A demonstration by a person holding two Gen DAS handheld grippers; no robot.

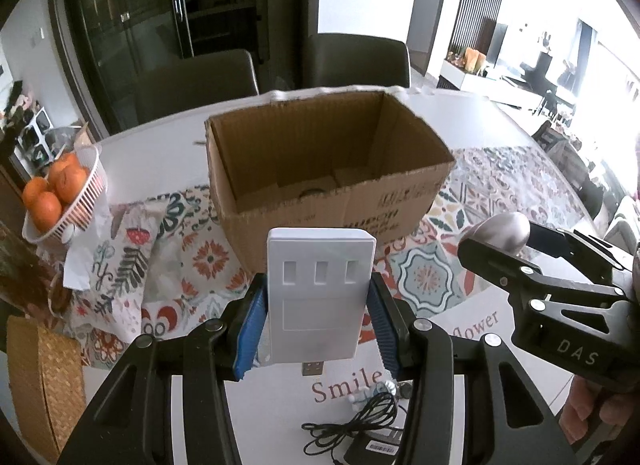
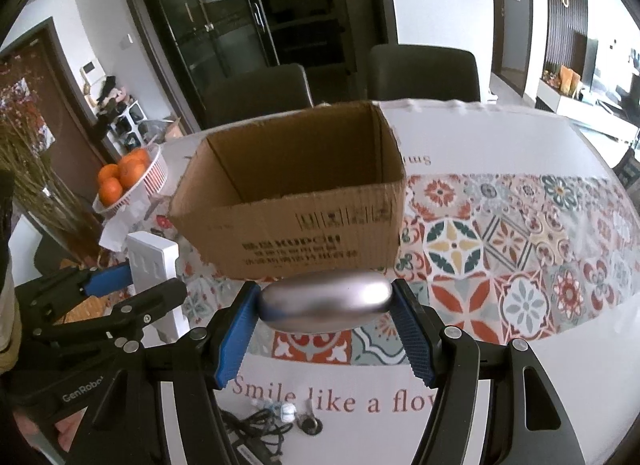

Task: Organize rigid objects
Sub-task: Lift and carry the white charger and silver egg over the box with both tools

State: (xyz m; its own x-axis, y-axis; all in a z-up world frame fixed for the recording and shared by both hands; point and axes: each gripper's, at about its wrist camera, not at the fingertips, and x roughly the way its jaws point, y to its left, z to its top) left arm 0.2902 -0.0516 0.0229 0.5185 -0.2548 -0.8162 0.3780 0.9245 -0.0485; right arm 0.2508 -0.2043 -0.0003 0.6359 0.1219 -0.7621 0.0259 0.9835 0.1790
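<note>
My left gripper (image 1: 318,305) is shut on a white flat USB device (image 1: 320,289), held upright above the table just in front of an open cardboard box (image 1: 328,169). My right gripper (image 2: 324,301) is shut on a smooth silver oval object (image 2: 324,303), also held in the air before the box (image 2: 292,201). The right gripper with the silver oval (image 1: 504,231) shows at the right of the left wrist view. The left gripper with the white device (image 2: 154,261) shows at the left of the right wrist view. A dark round item lies inside the box.
A white basket of oranges (image 1: 60,193) stands left of the box on a patterned tablecloth (image 2: 500,245). A black cable with adapter (image 1: 360,433) and small items (image 2: 296,413) lie on the table below the grippers. A woven mat (image 1: 44,377) lies at the left. Dark chairs (image 2: 424,73) stand behind the table.
</note>
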